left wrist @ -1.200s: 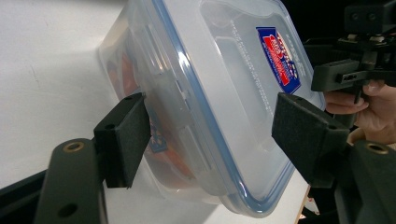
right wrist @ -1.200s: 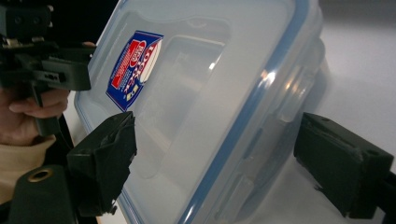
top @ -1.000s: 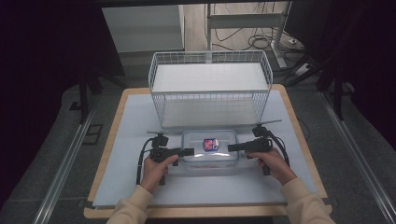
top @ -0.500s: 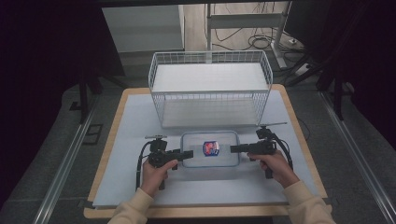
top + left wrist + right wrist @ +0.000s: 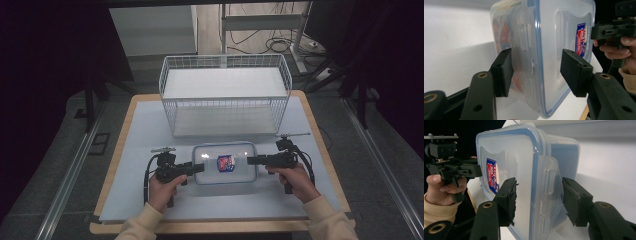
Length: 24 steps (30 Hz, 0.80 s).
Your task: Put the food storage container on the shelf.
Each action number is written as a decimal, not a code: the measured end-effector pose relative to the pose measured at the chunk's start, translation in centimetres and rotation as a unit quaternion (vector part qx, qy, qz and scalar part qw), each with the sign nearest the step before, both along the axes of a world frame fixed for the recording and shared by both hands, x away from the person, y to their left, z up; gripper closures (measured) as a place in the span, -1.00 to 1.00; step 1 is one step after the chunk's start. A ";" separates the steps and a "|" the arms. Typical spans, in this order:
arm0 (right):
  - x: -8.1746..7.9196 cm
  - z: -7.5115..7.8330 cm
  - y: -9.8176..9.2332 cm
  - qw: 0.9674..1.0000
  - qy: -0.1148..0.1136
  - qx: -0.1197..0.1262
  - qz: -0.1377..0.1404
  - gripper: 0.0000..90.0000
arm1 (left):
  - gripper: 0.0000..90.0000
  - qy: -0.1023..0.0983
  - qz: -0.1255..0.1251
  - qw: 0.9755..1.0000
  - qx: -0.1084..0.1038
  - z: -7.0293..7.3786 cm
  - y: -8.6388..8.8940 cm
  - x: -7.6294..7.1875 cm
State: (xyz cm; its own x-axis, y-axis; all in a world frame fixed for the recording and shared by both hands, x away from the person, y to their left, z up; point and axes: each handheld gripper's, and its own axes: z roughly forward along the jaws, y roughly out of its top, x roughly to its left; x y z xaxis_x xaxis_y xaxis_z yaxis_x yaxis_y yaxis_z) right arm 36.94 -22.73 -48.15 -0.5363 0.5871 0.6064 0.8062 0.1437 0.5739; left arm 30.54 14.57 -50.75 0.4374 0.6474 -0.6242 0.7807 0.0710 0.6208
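Squarely between the two grippers, the clear lidded container is lying flat on the white mat, its long axis running side to side so that each short end is facing one hand. On the person's left, the left gripper is reaching in at the left end, and in the left gripper view its jaws are standing apart on either side of the container's edge and side latch, with daylight showing at the lid-side pad, so I am judging it as straddling and not clamped. Opposite it, the right gripper is pointing at the right end; in the right gripper view its jaws are likewise spread around the rim and latch flap, and whether the pads are touching plastic I cannot tell. Both hands are looking about equally near, so any lift would seem to be calling for the two ends together. Beyond the container, the white wire basket is sitting near the far side of the mat, open at the top. Around the wooden table, the room is lying dark, with cables on the floor behind
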 end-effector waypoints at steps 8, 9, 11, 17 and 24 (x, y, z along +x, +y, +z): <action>-0.4 0.6 0.2 1.000 -0.021 -0.009 0.004 0.05 | 0.01 -0.001 -0.004 1.000 0.004 0.2 0.0 -0.1; -0.4 0.7 0.2 1.000 -0.023 -0.008 0.004 0.06 | 0.01 -0.002 -0.003 1.000 0.003 0.3 0.0 -0.1; -0.5 1.0 0.1 1.000 -0.028 -0.004 0.004 0.06 | 0.01 -0.007 -0.002 1.000 0.004 0.5 -0.1 -0.1; -0.7 1.5 0.0 0.999 -0.036 0.001 0.006 0.06 | 0.02 -0.019 -0.002 1.000 0.005 1.4 0.0 -0.4; -0.8 1.9 0.0 0.999 -0.045 0.004 0.007 0.06 | 0.03 -0.024 -0.002 1.000 0.006 1.7 0.1 -0.5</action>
State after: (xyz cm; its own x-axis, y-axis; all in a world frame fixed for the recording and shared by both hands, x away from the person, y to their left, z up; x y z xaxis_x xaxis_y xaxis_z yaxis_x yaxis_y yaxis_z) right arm 36.11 -22.70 -46.24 -0.5968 0.5739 0.5607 0.7496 0.1496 0.6448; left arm 30.01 14.62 -49.00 0.4696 0.6525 -0.5947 0.7505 0.0597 0.6582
